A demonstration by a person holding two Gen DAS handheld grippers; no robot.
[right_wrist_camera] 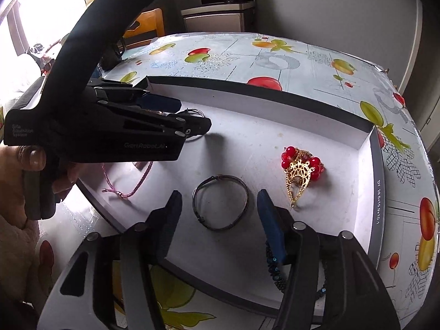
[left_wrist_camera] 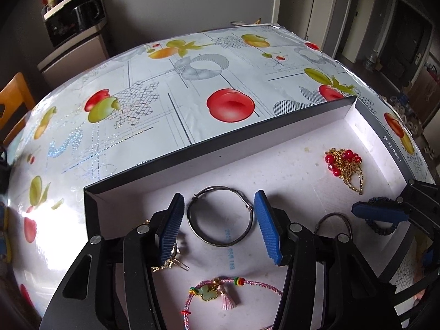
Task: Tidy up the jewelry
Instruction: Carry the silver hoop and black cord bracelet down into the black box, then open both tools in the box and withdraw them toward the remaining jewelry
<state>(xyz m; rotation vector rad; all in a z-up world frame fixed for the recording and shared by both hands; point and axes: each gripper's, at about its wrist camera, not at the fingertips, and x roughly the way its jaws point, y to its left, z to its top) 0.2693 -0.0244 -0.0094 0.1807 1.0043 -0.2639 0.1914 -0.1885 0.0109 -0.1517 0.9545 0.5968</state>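
Note:
A shallow box with a white floor and dark rim lies on the table and holds the jewelry. My left gripper is open, its blue fingers either side of a grey wire bangle. A pink cord bracelet with a green charm lies nearer, a gold clip piece by the left finger. A red-bead and gold pendant piece lies at the right. My right gripper is open, straddling a dark bangle. A dark beaded bracelet lies under its right finger.
The table wears a fruit-print cloth. The left gripper's body reaches over the box's left part in the right wrist view. A wooden chair and a cabinet with a coffee machine stand beyond the table.

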